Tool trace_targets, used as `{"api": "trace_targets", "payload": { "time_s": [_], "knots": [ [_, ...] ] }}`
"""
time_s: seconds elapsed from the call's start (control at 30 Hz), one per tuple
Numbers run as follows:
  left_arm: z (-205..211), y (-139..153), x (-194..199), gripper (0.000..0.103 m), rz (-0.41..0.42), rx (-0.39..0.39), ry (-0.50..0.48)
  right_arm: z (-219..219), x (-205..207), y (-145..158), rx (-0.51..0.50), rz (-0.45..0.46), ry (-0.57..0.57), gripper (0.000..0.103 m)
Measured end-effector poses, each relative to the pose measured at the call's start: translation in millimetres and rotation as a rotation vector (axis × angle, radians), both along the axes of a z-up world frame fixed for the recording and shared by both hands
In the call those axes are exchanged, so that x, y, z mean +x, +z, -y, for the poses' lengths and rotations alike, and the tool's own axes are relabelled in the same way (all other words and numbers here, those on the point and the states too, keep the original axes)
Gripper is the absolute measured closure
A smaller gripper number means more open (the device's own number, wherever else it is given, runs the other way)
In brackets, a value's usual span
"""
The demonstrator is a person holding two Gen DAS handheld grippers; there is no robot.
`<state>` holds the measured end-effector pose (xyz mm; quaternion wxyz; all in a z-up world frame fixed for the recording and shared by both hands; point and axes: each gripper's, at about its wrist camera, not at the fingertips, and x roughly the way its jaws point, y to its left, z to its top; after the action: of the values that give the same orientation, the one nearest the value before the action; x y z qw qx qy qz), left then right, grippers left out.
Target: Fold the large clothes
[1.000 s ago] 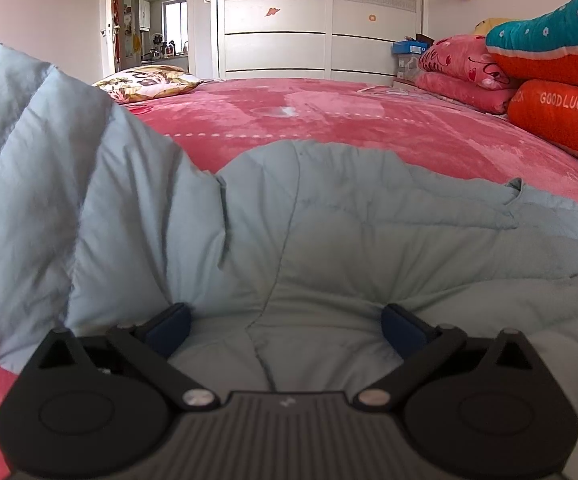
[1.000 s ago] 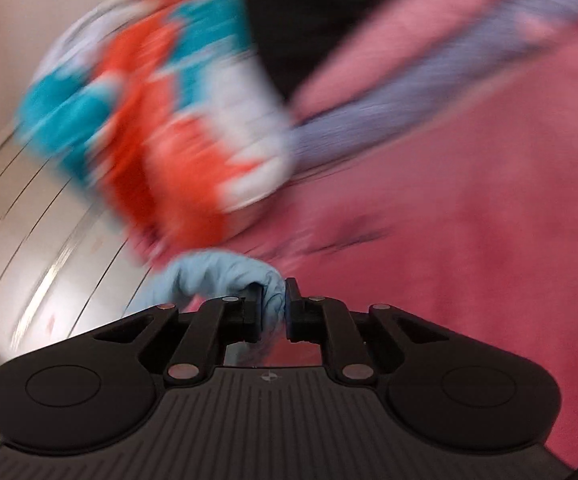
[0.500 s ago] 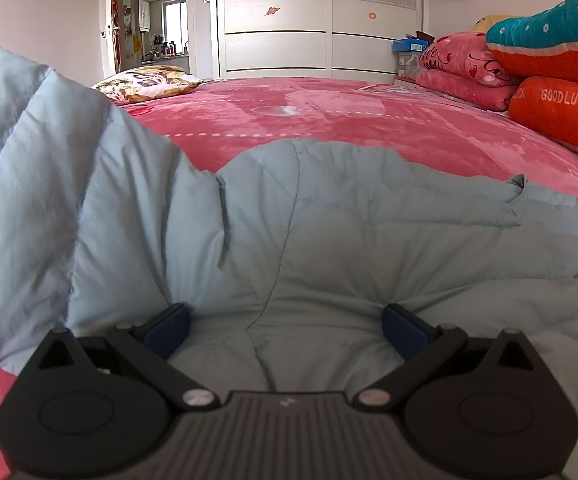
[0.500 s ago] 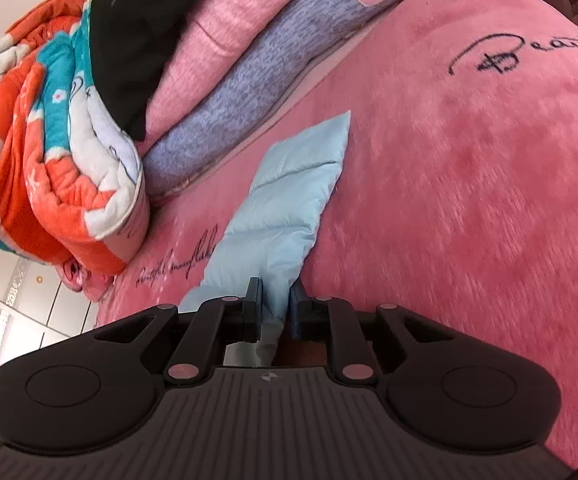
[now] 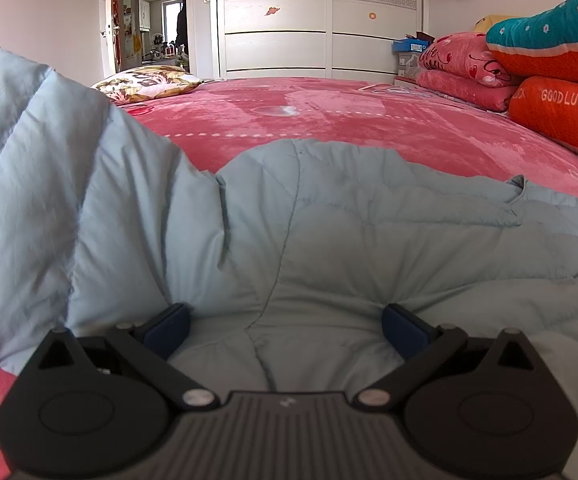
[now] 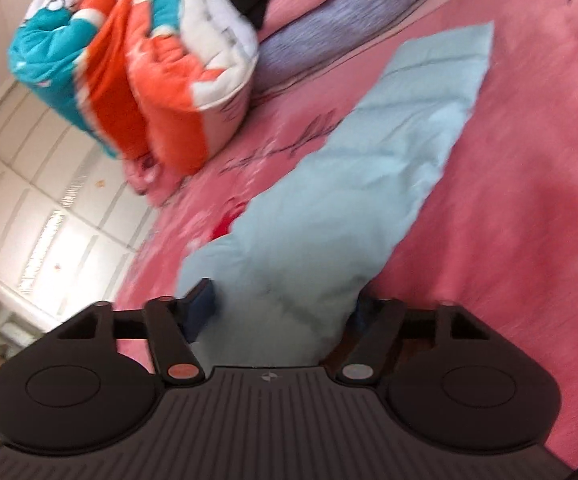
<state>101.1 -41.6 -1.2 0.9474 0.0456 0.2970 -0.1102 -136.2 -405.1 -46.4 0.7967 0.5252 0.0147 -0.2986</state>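
And the right gripper lets go, fingers just spread, sleeve dropped flat on the pink bed; left gripper released too, pressing the blue jacket down, ready to fold

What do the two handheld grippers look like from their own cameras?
Both look alike. The left gripper has a matte black ribbed body with a small pale logo at its front edge, two rounded black lobes with circular discs, black link arms on silver pivot pins, and dark blue pads. The right gripper matches it. No cables, hands or sleeves show.
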Motion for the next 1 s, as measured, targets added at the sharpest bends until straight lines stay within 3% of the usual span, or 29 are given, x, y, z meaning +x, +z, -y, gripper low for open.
{"api": "trace_targets", "payload": {
  "time_s": [0.03, 0.17, 0.3, 0.53, 0.6, 0.7, 0.73, 0.77, 0.8, 0.83, 0.93, 1.0],
  "knots": [
    [-0.1, 0.2, -0.1, 0.001, 0.000, 0.000, 0.000, 1.0, -1.2, -3.4, 0.017, 0.013, 0.000, 0.057],
    [-0.5, 0.0, 0.7, 0.001, -0.002, -0.003, 0.000, 1.5, -11.9, -7.5, 0.047, -0.021, -0.094, 0.089],
    [-0.4, 0.0, 0.8, 0.001, -0.002, -0.004, 0.000, 3.7, -28.3, 9.5, -0.050, -0.152, -0.209, 0.095],
    [-0.2, 0.2, 0.7, 0.001, -0.002, -0.003, 0.000, 10.3, -23.6, 0.6, -0.070, -0.272, -0.211, 0.095],
    [-0.3, 0.0, 0.8, 0.001, -0.002, -0.004, 0.000, 9.0, -23.7, 0.5, -0.081, -0.284, -0.202, 0.094],
    [-0.2, 0.2, 0.7, 0.001, -0.002, -0.003, 0.000, 6.0, -27.7, 3.5, -0.090, -0.261, -0.188, 0.083],
    [-0.2, 0.2, 0.7, 0.001, -0.003, -0.004, 0.000, 2.0, -28.4, 4.4, -0.090, -0.246, -0.181, 0.073],
    [-0.2, 0.1, 0.8, 0.001, -0.003, -0.004, 0.000, -0.8, -32.6, 5.5, -0.087, -0.232, -0.176, 0.056],
    [-0.1, 0.2, 0.7, 0.001, -0.003, -0.004, 0.000, -3.4, -35.0, 8.4, -0.084, -0.229, -0.175, 0.048],
    [-0.1, 0.2, 0.7, 0.001, -0.003, -0.003, 0.000, -7.3, -38.7, 11.0, -0.086, -0.223, -0.171, 0.042],
    [-0.1, 0.7, 0.3, 0.001, 0.000, -0.001, 0.000, -18.2, -46.0, 18.2, -0.074, -0.223, -0.128, 0.037],
    [0.0, 1.4, -0.5, 0.001, 0.002, 0.001, 0.001, -28.4, -49.2, 21.4, -0.059, -0.232, -0.085, 0.024]
  ]
}}
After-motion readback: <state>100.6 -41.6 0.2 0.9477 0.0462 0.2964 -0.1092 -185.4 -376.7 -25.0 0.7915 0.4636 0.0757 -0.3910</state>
